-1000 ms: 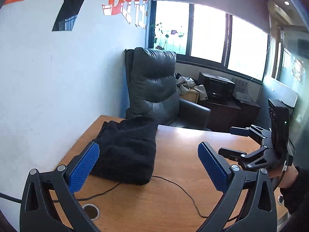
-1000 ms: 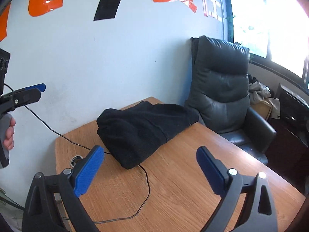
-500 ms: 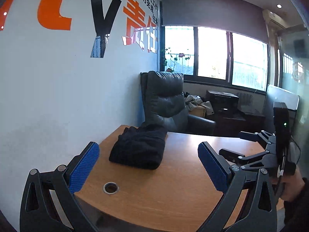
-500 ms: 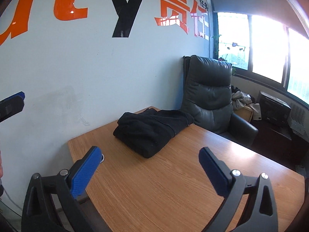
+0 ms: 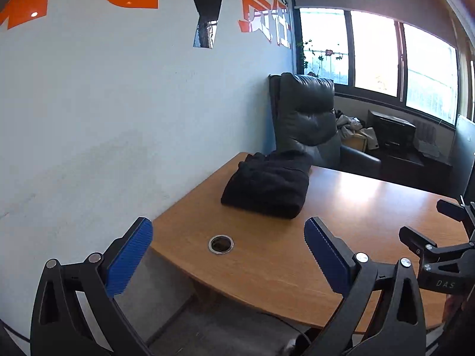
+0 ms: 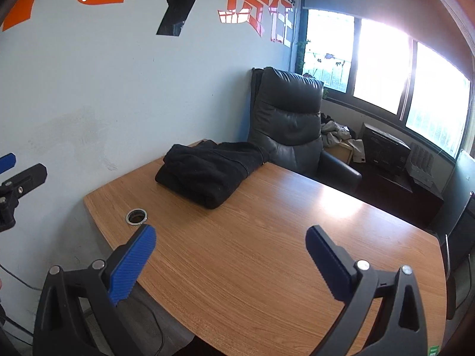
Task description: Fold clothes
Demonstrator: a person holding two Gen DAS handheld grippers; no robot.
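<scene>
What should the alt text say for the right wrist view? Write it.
A folded black garment lies at the far corner of a wooden table, with the open right gripper held back from it, empty. A black leather armchair stands behind, beside bright windows.

The folded black garment [image 5: 267,185] is a thick, matt cloth with a fuzzy, fleece-like nap. It lies on a worktop [image 6: 267,252] of smooth wood-grain laminate, glossy enough to catch window glare. A shiny metal ring [image 5: 221,244] lines the cable hole. The armchair [image 6: 289,124] looks like creased black leather (or an imitation) with a soft sheen. Each hand-held gripper, left [image 5: 228,256] and right [image 6: 230,262], is matt black plastic with ribbed blue pads [image 5: 130,259].
</scene>
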